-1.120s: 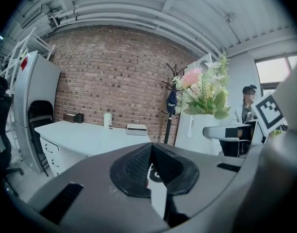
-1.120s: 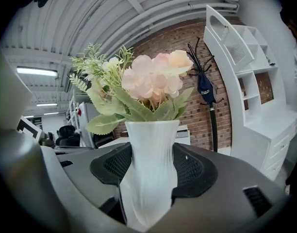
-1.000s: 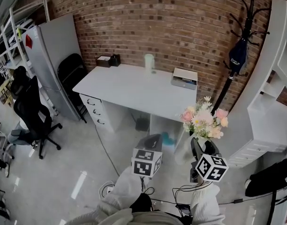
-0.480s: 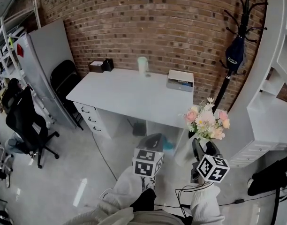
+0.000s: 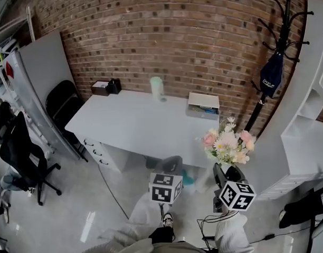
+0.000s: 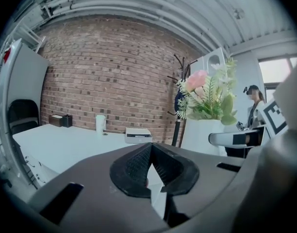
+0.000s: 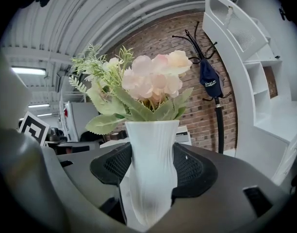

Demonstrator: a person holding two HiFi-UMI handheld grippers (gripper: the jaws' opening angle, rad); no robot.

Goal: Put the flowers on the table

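Right gripper (image 7: 151,171), fingers (image 7: 189,169) clamped on the white vase (image 7: 152,140) of flowers (image 5: 226,141), holds it upright short of the surface (image 5: 130,125) ahead, best kept vertical and lowered onto bare space; left gripper (image 6: 149,165) hangs empty, fingers pressed together.

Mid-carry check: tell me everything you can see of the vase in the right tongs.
The vase is white and matte with fine lengthwise ribs, and looks like ceramic or plastic. It stands upright, clamped at its body by the right tongs, one dark jaw on each side. It holds pale pink and cream flowers with green leaves and sprigs. In the head view it is in the air by the near right corner of the white table, not yet set down.
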